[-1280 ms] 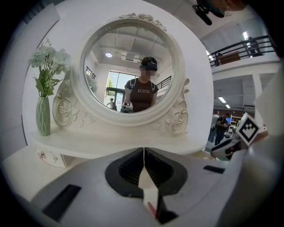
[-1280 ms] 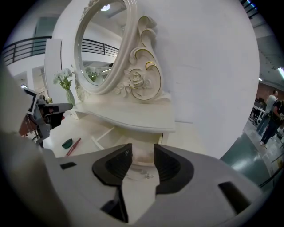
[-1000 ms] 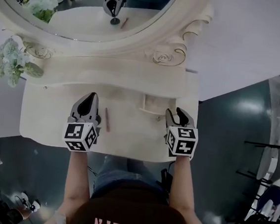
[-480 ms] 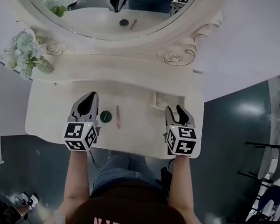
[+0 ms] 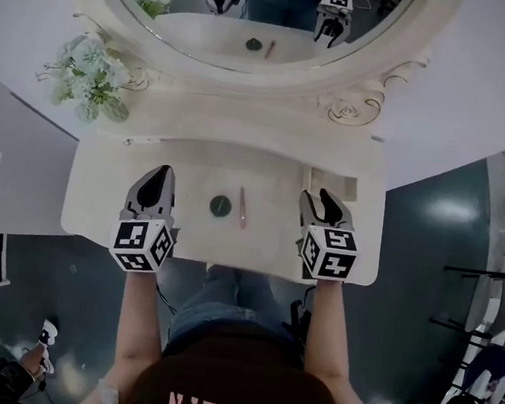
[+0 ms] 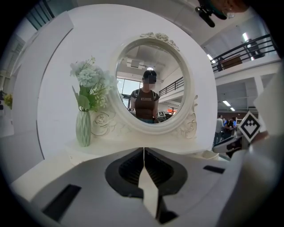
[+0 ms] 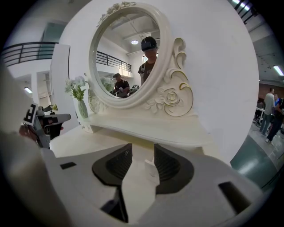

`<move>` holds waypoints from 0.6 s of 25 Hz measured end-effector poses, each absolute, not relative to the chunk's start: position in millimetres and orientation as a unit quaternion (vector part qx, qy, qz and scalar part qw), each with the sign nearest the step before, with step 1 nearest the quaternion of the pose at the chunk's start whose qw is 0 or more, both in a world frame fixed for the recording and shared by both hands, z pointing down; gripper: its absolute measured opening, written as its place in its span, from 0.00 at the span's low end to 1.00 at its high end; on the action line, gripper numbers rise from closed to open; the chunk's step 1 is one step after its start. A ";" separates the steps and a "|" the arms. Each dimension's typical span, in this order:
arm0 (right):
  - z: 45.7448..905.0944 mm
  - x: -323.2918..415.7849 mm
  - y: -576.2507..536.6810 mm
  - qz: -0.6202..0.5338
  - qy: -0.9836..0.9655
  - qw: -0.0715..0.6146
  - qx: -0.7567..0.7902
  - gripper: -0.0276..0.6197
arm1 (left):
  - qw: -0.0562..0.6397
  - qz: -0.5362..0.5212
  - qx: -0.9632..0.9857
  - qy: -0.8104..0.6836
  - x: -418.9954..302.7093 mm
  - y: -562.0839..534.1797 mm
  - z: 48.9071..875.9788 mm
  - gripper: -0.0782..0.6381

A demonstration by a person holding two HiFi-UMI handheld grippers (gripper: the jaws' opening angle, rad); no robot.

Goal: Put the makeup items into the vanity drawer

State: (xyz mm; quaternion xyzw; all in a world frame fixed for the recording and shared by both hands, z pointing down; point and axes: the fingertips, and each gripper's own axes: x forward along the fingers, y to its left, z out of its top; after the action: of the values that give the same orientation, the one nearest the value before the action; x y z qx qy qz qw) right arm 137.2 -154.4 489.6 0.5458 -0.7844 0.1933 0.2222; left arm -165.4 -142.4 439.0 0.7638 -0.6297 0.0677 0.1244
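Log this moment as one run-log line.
left gripper: shut, empty | right gripper: open, empty | round compact, pink pencil: on vanity top

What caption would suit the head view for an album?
Shut left claw and open right claw flank a round dark compact and pink pencil on a cream vanity.

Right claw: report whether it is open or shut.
Open. In the right gripper view the right claw has its jaws apart, with only bare table showing in the gap and nothing held.

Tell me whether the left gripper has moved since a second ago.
Yes. The left gripper shifted left, away from the pink pencil and toward the left edge of the vanity top, uncovering the round compact.
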 end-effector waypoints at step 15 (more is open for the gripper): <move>514.5 42.4 -133.0 0.205 -0.810 0.231 0.499 0.20 | 0.135 0.065 0.739 -0.657 -244.5 -108.0 452.2 0.12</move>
State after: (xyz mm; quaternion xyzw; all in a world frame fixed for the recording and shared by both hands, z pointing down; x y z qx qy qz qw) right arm 42.4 -133.0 514.5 0.4988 -0.8100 0.2048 0.2306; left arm -244.5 -108.0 452.2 0.7390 -0.6569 0.0653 0.1346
